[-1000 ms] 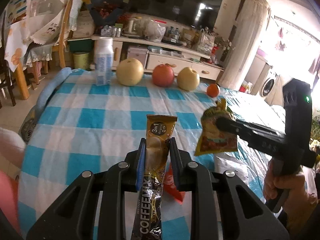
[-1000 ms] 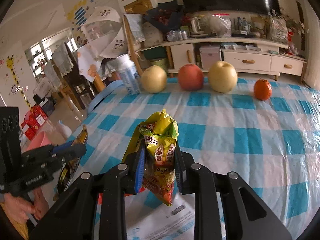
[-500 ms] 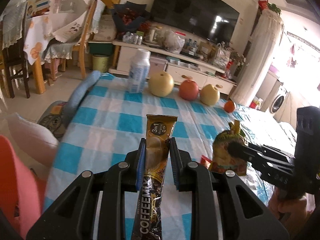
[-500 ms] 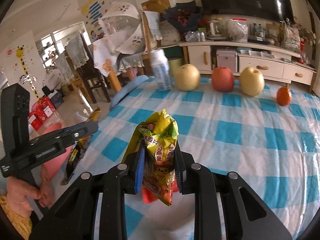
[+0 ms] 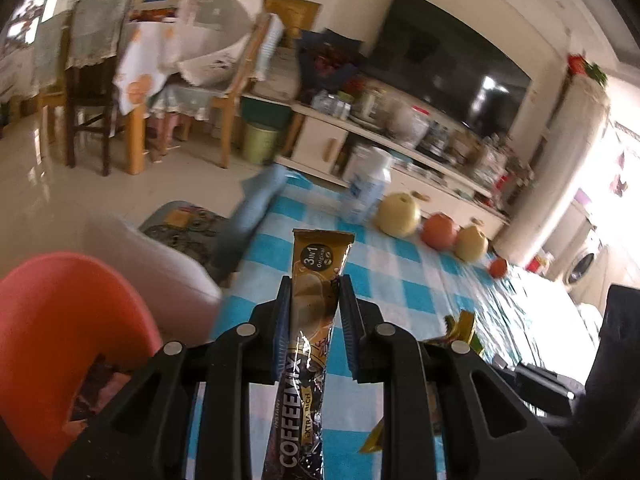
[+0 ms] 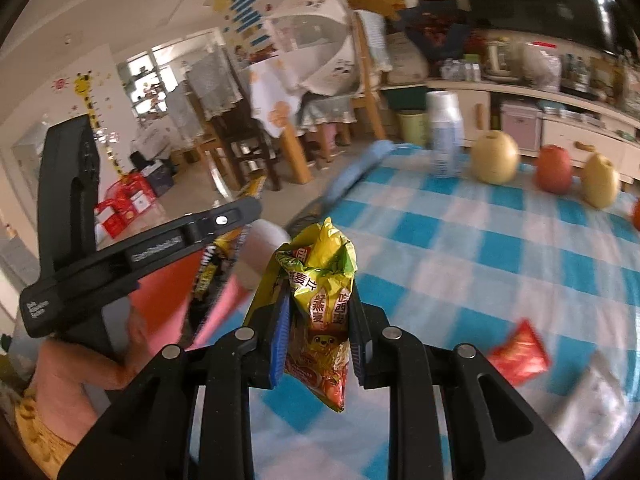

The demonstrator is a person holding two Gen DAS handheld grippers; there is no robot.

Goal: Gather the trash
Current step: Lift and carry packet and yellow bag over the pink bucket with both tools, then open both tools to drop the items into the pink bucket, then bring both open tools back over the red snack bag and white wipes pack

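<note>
My left gripper (image 5: 314,292) is shut on a gold Coffeemix sachet (image 5: 316,280), held at the table's left edge beside an orange-pink bin (image 5: 60,320). My right gripper (image 6: 318,300) is shut on a crumpled yellow snack wrapper (image 6: 320,280) above the blue checked tablecloth (image 6: 480,256). The left gripper (image 6: 140,256) with the sachet shows in the right wrist view, over the pink bin (image 6: 168,300). A red wrapper (image 6: 518,354) lies on the cloth at the right. The snack wrapper's tip (image 5: 460,326) shows in the left wrist view.
A white bottle (image 6: 444,136), two yellow pears (image 6: 494,156), a red apple (image 6: 554,168) and an orange (image 5: 498,268) stand along the table's far side. A white pouch (image 6: 592,396) lies near the red wrapper. Chairs and a cabinet stand beyond.
Both grippers have swung left toward the table's left edge with their wrappers. The pink bin has come into view under the left gripper.
</note>
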